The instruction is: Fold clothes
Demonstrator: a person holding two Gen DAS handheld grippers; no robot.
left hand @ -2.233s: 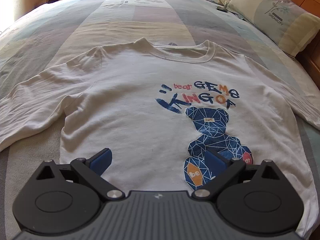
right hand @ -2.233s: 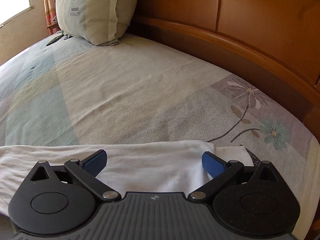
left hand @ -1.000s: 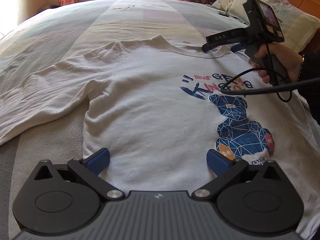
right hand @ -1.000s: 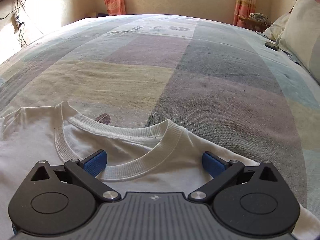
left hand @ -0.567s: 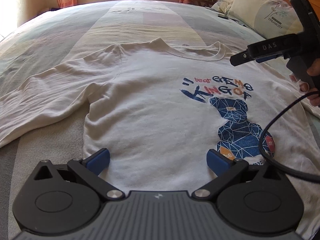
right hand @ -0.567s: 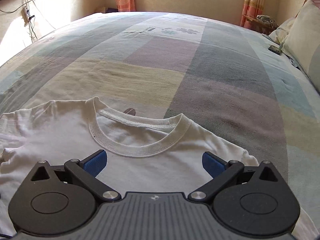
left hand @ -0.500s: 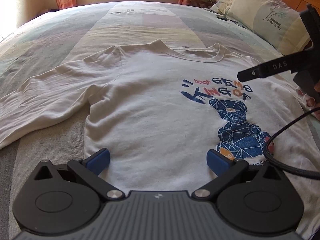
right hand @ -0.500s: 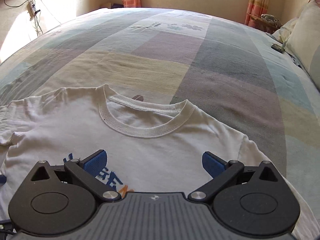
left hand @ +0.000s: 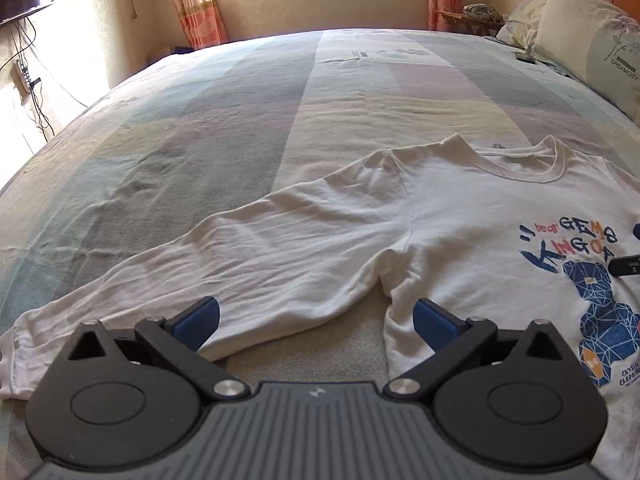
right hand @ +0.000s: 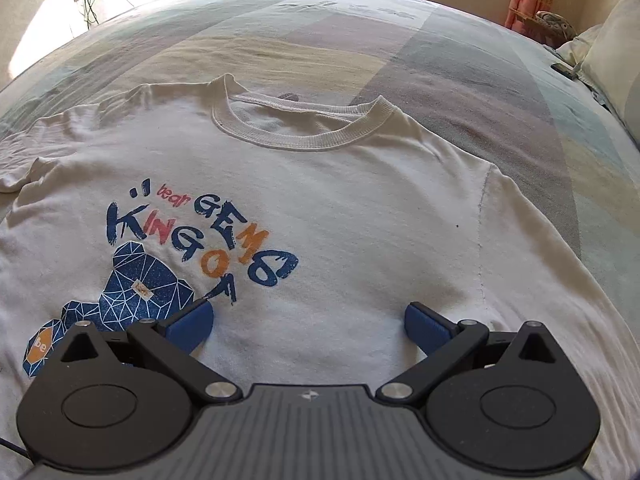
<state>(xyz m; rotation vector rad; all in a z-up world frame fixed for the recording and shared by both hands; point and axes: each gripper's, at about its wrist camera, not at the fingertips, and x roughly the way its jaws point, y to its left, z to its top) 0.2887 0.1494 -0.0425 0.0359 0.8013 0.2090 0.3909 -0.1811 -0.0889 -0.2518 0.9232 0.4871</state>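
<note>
**Both claws spread wide above a white shirt laid flat on the bed**

The left gripper [left hand: 316,318] hangs with its blue pads far apart and nothing between them, over the spot where the long sleeve [left hand: 256,252] meets the body of the white shirt [left hand: 472,240]. The right gripper [right hand: 308,322] is just as wide and empty, poised over the chest, just below the printed lettering [right hand: 208,236] and beside the blue bear print [right hand: 132,296].

The shirt lies face up, spread across the near part of the bed [left hand: 248,100], collar [right hand: 304,128] toward the far edge. Its sleeve on the left-hand side stretches out toward the bed's near left corner, wrinkled, with the cuff [left hand: 16,344] at the frame's edge. A pillow [left hand: 592,36] leans at the bed's right edge by the wooden headboard. In the left wrist view a dark tip of the other tool [left hand: 626,266] shows at the right border, over the print.
</note>
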